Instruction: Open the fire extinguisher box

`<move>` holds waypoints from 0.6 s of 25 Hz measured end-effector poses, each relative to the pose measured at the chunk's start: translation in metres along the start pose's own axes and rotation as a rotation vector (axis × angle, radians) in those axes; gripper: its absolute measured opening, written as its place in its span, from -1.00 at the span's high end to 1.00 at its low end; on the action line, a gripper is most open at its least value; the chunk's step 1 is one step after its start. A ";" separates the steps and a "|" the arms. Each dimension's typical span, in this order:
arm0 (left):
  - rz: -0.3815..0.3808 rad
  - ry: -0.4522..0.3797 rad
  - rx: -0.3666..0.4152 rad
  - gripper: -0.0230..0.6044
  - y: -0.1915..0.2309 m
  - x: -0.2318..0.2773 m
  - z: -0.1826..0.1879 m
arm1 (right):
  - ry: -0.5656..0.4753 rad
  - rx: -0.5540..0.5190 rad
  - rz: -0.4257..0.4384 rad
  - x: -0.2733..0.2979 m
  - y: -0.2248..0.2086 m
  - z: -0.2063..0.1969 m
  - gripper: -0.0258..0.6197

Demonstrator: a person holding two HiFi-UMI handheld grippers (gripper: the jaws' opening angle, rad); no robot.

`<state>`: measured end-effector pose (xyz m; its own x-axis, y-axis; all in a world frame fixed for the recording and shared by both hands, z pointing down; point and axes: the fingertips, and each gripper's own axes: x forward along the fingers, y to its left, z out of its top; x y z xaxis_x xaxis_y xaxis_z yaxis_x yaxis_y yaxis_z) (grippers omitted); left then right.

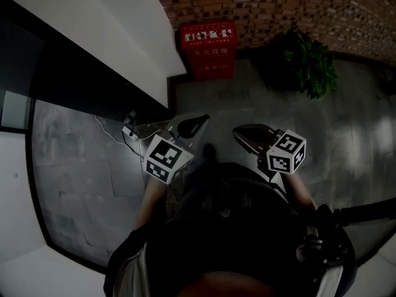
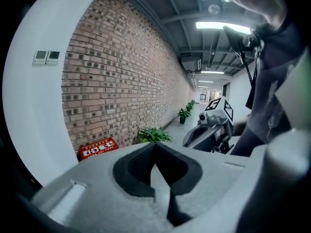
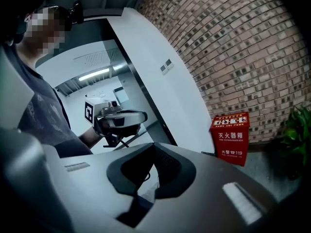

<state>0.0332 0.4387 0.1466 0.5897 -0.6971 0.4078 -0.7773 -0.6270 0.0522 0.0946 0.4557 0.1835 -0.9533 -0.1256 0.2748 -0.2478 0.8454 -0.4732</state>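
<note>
Fingertips [image 2: 141, 160] of the left gripper [image 2: 155, 146] are pressed together with nothing between them, and the right gripper [image 3: 152, 147] is the same, its dark pads meeting at the tip and pinching only air. Both are held at the person's front, side by side and well apart from the red fire extinguisher box [image 1: 209, 49], which stands on the grey floor [image 1: 346, 135] against the brick wall [image 1: 278, 5], tucked just beside the corner of a white wall [image 1: 124, 23]. Its lid looks closed, so the opening has not begun. The first risk, as I judge it, is arriving at the box with the jaws closed: they would bump or skate off the painted metal instead of taking hold of a lid edge or handle. The head view is dim, and I cannot make out a latch or a hinge side, so a pull in the wrong direction could drag or tip the whole box, not lift its lid; one gripper may need to brace the body. The corner crowds the left side of the box, which leaves the left gripper little room and could jam it against the white wall. A potted plant [image 1: 312, 64] stands near on the right, where a wide swing of the right gripper could catch its leaves. What looks like a white cord [image 1: 111, 132] lies on the floor near the person's left and could snag a foot on the way in.
</note>
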 end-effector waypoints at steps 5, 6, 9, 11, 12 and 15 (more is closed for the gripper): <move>0.004 -0.022 0.000 0.93 0.065 -0.010 0.000 | 0.028 0.001 0.021 0.061 -0.002 0.021 0.92; 0.004 -0.029 -0.015 0.93 0.078 -0.013 -0.003 | 0.045 -0.003 0.027 0.074 0.000 0.022 0.92; 0.003 -0.052 -0.074 0.93 0.112 -0.019 -0.011 | 0.089 -0.030 0.026 0.107 0.000 0.030 0.92; -0.002 -0.062 -0.090 0.93 0.129 -0.020 -0.013 | 0.100 -0.034 0.018 0.124 -0.002 0.038 0.92; -0.004 -0.063 -0.088 0.93 0.135 -0.021 -0.013 | 0.103 -0.032 0.016 0.130 -0.003 0.042 0.92; -0.013 -0.063 -0.078 0.93 0.149 -0.019 -0.014 | 0.113 -0.032 0.007 0.145 -0.006 0.049 0.92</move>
<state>-0.0971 0.3639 0.1593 0.6104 -0.7112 0.3486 -0.7829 -0.6087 0.1291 -0.0511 0.4068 0.1851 -0.9290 -0.0617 0.3649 -0.2336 0.8626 -0.4488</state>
